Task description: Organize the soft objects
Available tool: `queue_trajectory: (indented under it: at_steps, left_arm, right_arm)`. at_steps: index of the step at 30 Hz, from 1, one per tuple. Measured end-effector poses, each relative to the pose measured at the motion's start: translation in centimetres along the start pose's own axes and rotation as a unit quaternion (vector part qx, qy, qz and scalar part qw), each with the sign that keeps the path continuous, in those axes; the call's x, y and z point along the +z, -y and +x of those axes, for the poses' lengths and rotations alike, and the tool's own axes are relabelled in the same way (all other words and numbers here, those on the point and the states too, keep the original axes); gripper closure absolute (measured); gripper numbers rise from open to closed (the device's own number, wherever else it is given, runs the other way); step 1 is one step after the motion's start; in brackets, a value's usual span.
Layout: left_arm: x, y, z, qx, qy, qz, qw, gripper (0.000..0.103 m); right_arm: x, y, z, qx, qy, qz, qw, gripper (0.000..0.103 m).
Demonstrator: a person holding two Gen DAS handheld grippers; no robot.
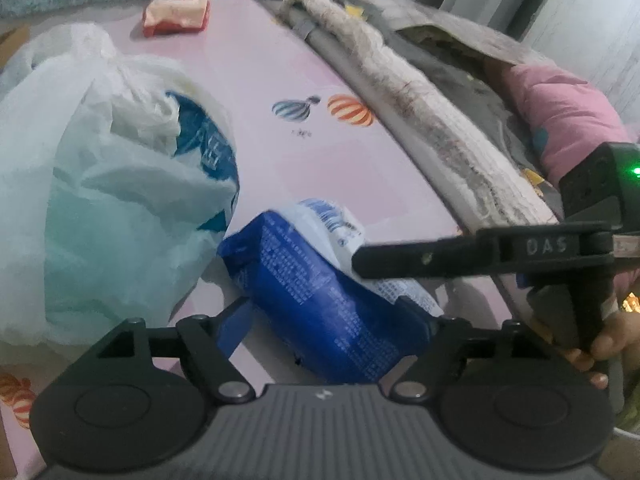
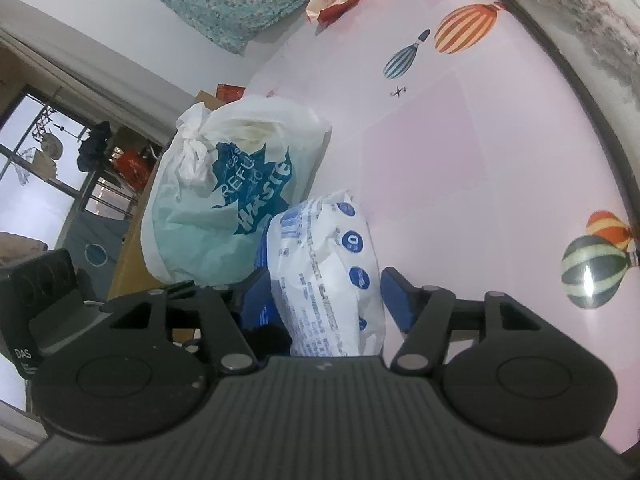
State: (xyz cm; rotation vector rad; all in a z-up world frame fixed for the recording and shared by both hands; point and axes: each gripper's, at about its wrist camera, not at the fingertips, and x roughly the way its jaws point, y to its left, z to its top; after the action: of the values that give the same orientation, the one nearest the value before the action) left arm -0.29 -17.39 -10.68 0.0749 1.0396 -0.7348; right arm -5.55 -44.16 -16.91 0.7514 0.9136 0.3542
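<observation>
So the blue-and-white soft pack (image 1: 320, 300) is lying on the pink balloon-print mat (image 1: 304, 184), right up against the tied white plastic bag (image 1: 108, 184) with the teal leaf print. I'll use that bag as the landmark for everything.

Left tongs (image 1: 332, 320) sit either side of the pack's blue end, on the side away from the bag. The blue pads look close to the wrapper or touching it, but I honestly can't tell if they're clamped or just straddling it. Right tongs (image 2: 328, 300) come at the same pack from its white end, pads bracketing it. Same deal, can't tell if they're pinching.

Handling guess: the pack looks light and squishy, with a slick, crinkly plastic wrapper. Grabbing a loose corner would probably just slide or tear the film. Better to squeeze across the plump middle so the filling gives a bit.

There's also a red-and-cream packet (image 1: 176, 12) on the mat well beyond the bag, and a rolled-up grubby mat (image 1: 420, 92) across from the bag, along the pink mat's far edge.
</observation>
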Motion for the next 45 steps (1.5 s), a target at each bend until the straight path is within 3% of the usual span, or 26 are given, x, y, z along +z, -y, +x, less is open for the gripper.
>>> queue_trajectory:
  at_steps: [7, 10, 15, 25, 37, 45]
  left_arm:
    - [0.0, -0.9, 0.5, -0.014, -0.024, -0.026, 0.9993, 0.023]
    - [0.0, -1.1, 1.0, -0.026, -0.029, -0.040, 0.9984, 0.027]
    - [-0.2, -0.7, 0.3, -0.003, -0.015, -0.030, 0.9994, 0.029]
    - [-0.4, 0.6, -1.8, 0.016, 0.017, -0.008, 0.9997, 0.030]
    - [-0.8, 1.9, -7.3, 0.032, 0.087, 0.004, 0.9957, 0.030]
    - [-1.2, -1.0, -16.1, 0.091, 0.173, -0.017, 0.9806, 0.030]
  right_arm:
    - [0.2, -0.5, 0.9, 0.007, -0.015, -0.014, 1.000, 0.036]
    - [0.1, -1.6, 1.4, -0.009, -0.020, -0.042, 0.999, 0.038]
    - [-0.8, -2.4, 1.5, -0.009, -0.016, -0.067, 0.998, 0.049]
    - [-1.4, -3.2, 0.3, -0.001, 0.001, -0.054, 0.999, 0.050]
    - [-1.2, -7.4, -2.6, 0.011, 0.031, -0.090, 0.995, 0.050]
    - [0.4, -16.2, -2.1, 0.063, 0.040, -0.169, 0.983, 0.050]
